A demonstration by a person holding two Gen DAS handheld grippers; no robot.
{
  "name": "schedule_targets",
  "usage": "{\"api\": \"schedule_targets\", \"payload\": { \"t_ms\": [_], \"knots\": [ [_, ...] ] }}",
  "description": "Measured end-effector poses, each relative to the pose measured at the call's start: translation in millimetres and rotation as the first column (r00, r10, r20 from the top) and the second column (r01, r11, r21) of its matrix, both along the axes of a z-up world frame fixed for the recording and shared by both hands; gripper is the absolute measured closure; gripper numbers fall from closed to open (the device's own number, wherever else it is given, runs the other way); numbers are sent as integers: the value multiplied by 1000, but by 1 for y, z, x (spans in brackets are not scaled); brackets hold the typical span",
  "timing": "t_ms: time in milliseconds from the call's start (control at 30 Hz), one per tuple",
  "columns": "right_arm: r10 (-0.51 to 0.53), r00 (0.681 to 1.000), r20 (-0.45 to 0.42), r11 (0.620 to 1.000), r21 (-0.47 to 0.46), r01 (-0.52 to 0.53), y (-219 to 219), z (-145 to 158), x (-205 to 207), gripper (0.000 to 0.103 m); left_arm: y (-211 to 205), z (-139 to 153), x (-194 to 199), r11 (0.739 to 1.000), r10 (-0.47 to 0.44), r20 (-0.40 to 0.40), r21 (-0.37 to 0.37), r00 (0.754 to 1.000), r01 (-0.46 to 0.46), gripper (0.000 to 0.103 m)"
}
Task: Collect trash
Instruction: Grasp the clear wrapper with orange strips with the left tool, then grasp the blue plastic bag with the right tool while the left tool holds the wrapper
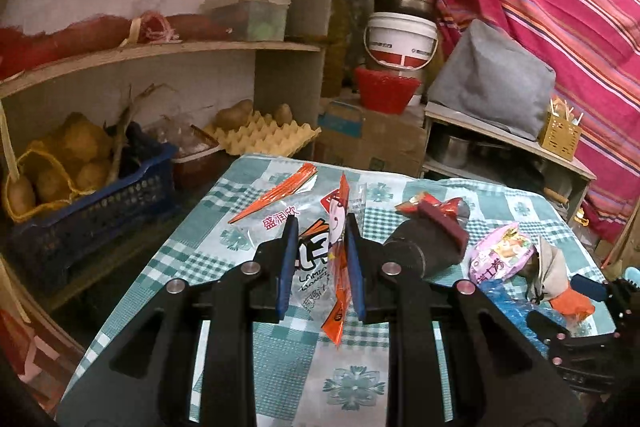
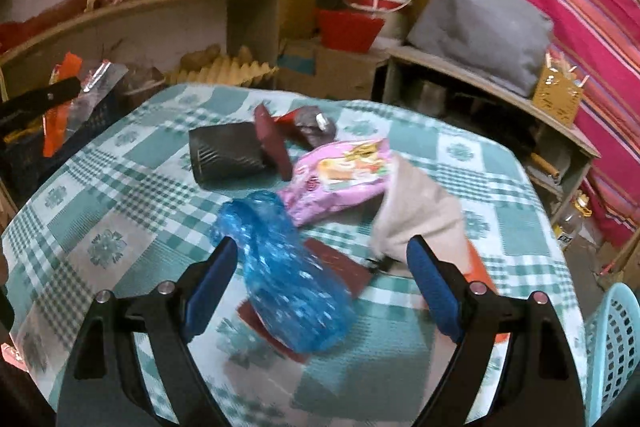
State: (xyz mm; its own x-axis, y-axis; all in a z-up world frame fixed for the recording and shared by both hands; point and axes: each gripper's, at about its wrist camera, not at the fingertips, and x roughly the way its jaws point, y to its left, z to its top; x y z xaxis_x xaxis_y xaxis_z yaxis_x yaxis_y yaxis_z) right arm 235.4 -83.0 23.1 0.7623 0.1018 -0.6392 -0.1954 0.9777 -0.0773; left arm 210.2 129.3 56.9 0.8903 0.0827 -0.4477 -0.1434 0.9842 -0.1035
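On a counter [image 2: 120,187] spread with a green-checked cloth, litter lies scattered: a crumpled blue plastic bag [image 2: 288,279], a pink snack packet [image 2: 340,175] beside it, and a black box [image 2: 228,155] farther back. Right tongs [image 2: 324,263] stand wide apart around the blue bag, not touching it. Left tongs [image 1: 322,251] are drawn narrow, gripping a clear and orange wrapper [image 1: 320,255], lifted above the counter's left side.
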Motion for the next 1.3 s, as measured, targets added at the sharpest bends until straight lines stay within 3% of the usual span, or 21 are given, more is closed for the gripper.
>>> {"api": "schedule_targets", "payload": {
  "t_ms": [200, 267, 500, 600, 667, 933, 1300],
  "knots": [
    [24, 998, -57, 999, -28, -26, 12, -14, 9, 22, 6, -2, -1, 1000, 7, -8, 12, 1000, -6, 81],
    [34, 997, -76, 999, -32, -37, 14, -17, 12, 35, 4, -3, -1, 999, 7, -14, 35, 1000, -7, 81],
    [69, 990, -123, 997, -10, -70, 13, -28, 18, 64, 1, -6, -6, 999, -2, -19, 41, 1000, 2, 81],
    [84, 991, -103, 996, 29, -81, 10, -25, 16, 85, -4, -7, -7, 999, 0, -20, 52, 1000, 1, 81],
    [92, 993, -73, 995, 51, -88, 8, -19, 13, 90, -6, -6, -7, 999, 0, -16, 54, 1000, 0, 81],
    [99, 994, 38, 989, 110, -103, -10, 11, -13, 90, -18, 1, -12, 998, 0, 3, 58, 1000, 0, 81],
    [-42, 992, 120, 992, 127, 26, -67, 32, -33, 90, -50, 8, -15, 995, -29, 21, 94, 999, 26, 81]
  ]
}}
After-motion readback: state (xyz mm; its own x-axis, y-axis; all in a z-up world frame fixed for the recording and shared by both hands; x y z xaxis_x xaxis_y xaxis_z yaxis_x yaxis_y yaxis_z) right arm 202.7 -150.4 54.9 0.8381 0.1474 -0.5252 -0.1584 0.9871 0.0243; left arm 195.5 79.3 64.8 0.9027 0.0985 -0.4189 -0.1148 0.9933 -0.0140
